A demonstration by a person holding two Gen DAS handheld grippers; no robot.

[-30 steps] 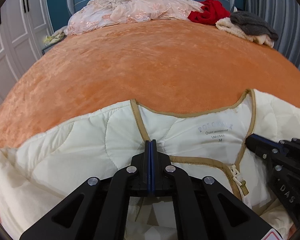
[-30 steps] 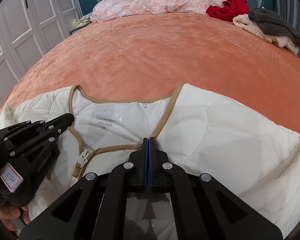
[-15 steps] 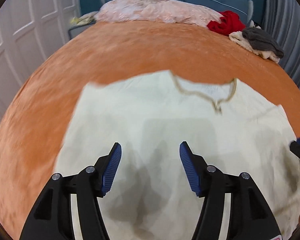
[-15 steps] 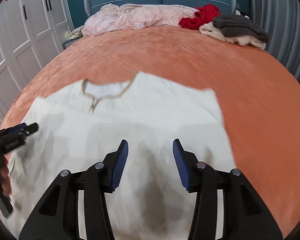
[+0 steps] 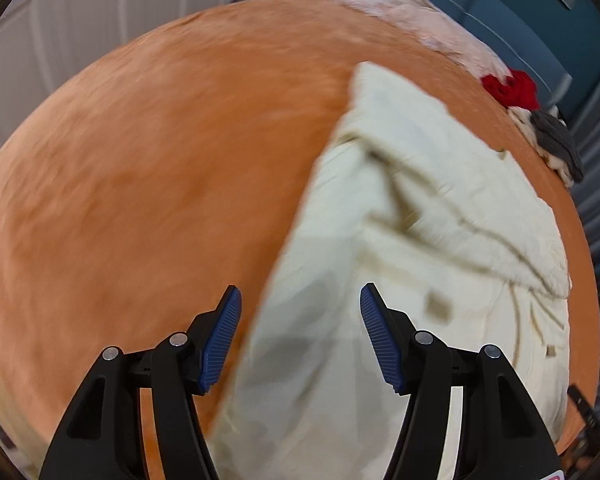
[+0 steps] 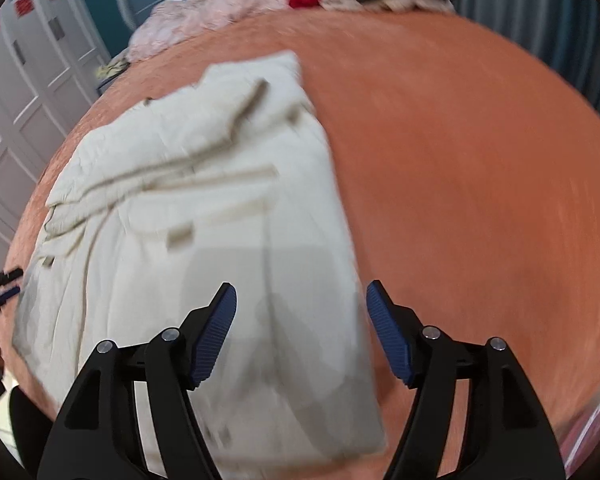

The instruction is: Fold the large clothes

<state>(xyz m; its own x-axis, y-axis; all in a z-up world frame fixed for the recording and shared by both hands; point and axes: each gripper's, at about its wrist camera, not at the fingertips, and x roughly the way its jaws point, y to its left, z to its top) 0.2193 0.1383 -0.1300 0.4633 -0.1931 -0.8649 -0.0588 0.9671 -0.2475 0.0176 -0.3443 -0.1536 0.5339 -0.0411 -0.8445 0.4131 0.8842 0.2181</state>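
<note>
While blurred, cream jacket (image 5: 412,216) lies rumpled, folded.

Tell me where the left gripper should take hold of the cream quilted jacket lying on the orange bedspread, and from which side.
Probably the long straight folded edge of the cream quilted jacket nearest the left gripper, approached from the bare orange bedspread side. That edge lies flat with open cover beside it, so one finger could slide under. The jaws are already open, straddling it. Blur hides finer detail.
</note>
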